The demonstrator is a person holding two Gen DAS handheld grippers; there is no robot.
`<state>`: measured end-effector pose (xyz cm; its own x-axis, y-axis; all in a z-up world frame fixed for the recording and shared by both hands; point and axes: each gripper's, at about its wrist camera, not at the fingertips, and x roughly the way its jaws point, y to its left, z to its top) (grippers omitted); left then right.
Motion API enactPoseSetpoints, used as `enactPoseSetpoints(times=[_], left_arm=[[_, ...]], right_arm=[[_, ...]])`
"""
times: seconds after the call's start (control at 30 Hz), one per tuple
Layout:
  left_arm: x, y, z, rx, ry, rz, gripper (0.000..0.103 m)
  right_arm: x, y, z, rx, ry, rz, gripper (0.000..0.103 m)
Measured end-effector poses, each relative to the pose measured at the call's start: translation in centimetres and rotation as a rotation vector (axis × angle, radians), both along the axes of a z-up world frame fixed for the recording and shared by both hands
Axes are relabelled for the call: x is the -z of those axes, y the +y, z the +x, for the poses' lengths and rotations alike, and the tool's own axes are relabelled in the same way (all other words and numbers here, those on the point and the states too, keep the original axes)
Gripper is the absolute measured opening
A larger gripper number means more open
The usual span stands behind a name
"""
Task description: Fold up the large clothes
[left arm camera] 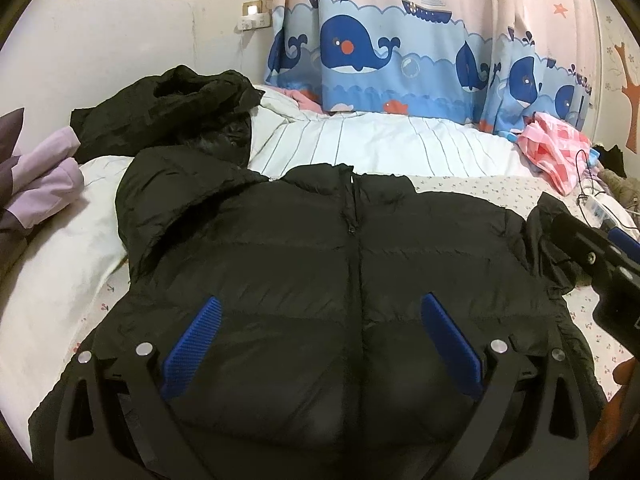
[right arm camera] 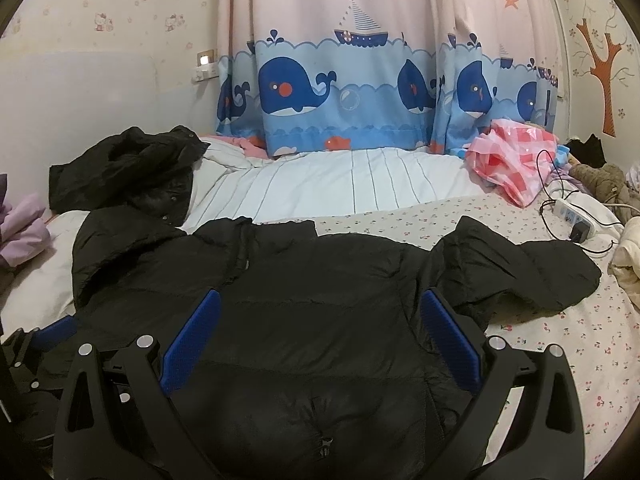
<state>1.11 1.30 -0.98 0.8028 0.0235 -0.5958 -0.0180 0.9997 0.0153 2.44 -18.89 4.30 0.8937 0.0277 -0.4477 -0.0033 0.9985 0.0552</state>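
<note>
A black puffer jacket lies front up and zipped on the bed, collar toward the curtain. Its left sleeve rests on a white pillow. In the right wrist view the jacket fills the foreground and its right sleeve spreads over the flowered sheet. My left gripper hovers open over the jacket's lower front, blue pads wide apart. My right gripper is open too, above the jacket's right half. The right gripper's body shows at the left wrist view's right edge; the left gripper shows at the right wrist view's left edge.
A second black garment is crumpled at the back left. A pink checked plastic bag, a power strip with cables and beige clothes lie at the right. Purple fabric sits at the left. The whale curtain hangs behind.
</note>
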Motion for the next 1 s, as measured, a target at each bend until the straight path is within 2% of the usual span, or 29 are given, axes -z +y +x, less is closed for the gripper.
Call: enactPoseSetpoints(times=[0.43, 1.0], left_arm=[[0.93, -0.77, 0.73, 0.033, 0.071, 0.031, 0.096], [0.93, -1.03, 0.74, 0.032, 0.078, 0.041, 0.096]], right_arm=[[0.27, -0.37, 0.45, -0.006, 0.037, 0.028, 0.096], [0.76, -0.25, 0.50, -0.014, 0.056, 0.028, 0.096]])
